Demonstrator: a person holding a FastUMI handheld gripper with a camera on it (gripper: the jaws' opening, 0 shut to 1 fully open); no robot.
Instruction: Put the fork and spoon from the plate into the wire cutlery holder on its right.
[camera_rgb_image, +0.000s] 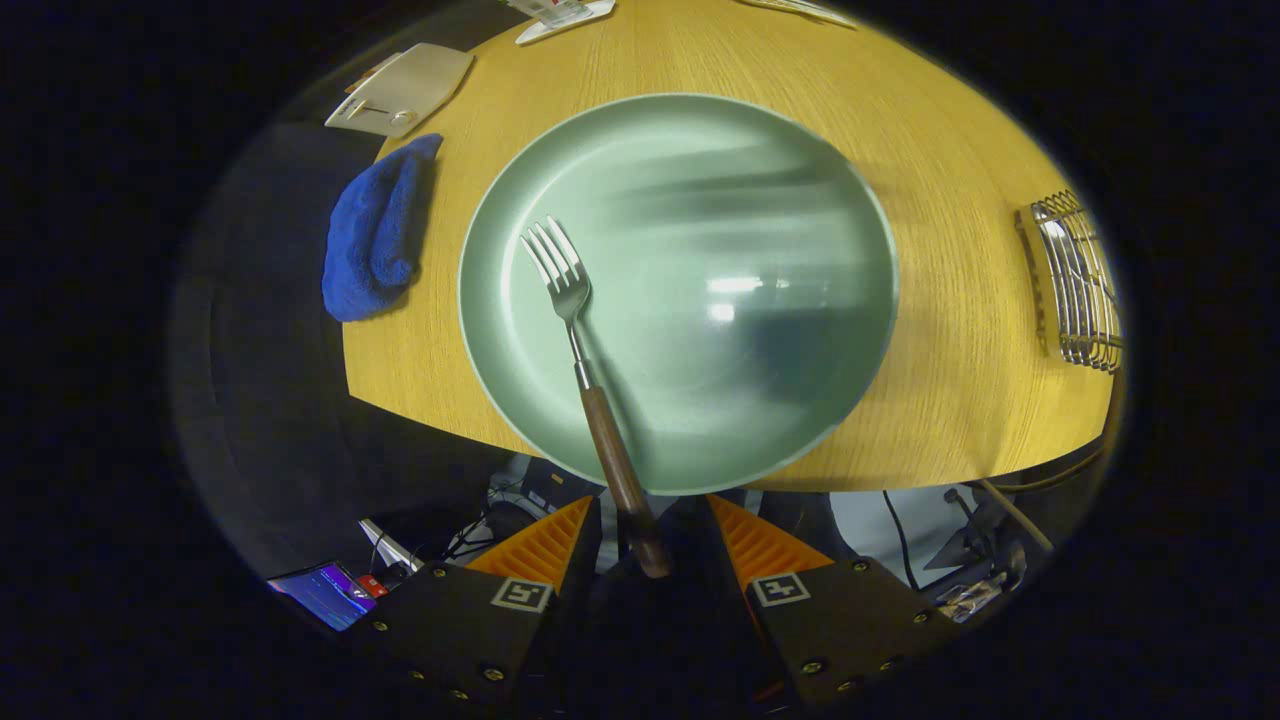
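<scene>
A fork (580, 340) with a brown wooden handle lies in the pale green plate (800, 200) on the wooden table. Its tines point away from me, and its handle runs over the plate's near rim and past the table's edge. My gripper (650, 535) is open. The end of the handle sits between the two fingertips, with a gap on each side, and neither finger presses on it. The wire cutlery holder (1080, 285) stands to the right of the plate, near the table's right side.
A folded blue cloth (375, 240) lies left of the plate, with a flat white device (400, 90) beyond it. White items (560, 15) sit at the far edge. The table's near edge (420, 415) is just ahead of the fingers, with cables and a lit screen (325, 590) below.
</scene>
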